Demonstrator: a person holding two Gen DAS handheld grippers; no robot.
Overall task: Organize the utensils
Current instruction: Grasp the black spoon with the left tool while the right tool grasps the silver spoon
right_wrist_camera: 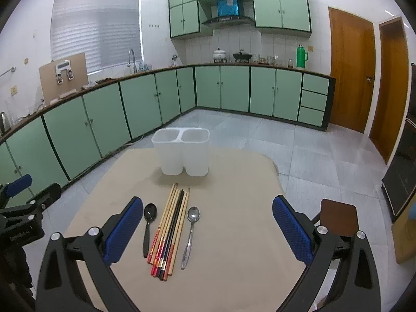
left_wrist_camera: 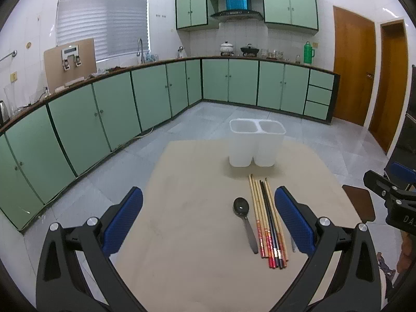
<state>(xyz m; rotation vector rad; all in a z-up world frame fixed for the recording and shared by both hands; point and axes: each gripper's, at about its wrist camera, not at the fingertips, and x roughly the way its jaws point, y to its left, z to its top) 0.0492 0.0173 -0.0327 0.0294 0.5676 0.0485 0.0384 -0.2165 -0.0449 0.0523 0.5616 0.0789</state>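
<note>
A white two-compartment utensil holder (left_wrist_camera: 256, 143) (right_wrist_camera: 184, 153) stands upright at the far side of the beige table (left_wrist_camera: 197, 234) (right_wrist_camera: 234, 234); its compartments look empty. In front of it lies a bundle of chopsticks (left_wrist_camera: 267, 221) (right_wrist_camera: 171, 226). A black spoon (left_wrist_camera: 244, 221) (right_wrist_camera: 148, 226) lies to their left. A metal spoon (right_wrist_camera: 191, 234) lies to their right, mostly hidden behind a finger in the left wrist view. My left gripper (left_wrist_camera: 208, 218) is open above the table, left of the chopsticks. My right gripper (right_wrist_camera: 208, 228) is open, with the utensils between its fingers' span but below them.
Green cabinets (left_wrist_camera: 156, 98) run along the left and back walls under a counter with pots and a green flask (left_wrist_camera: 308, 53). Wooden doors (right_wrist_camera: 351, 70) stand at the right. A brown chair seat (right_wrist_camera: 338, 218) sits beside the table's right edge. Grey tile floor surrounds the table.
</note>
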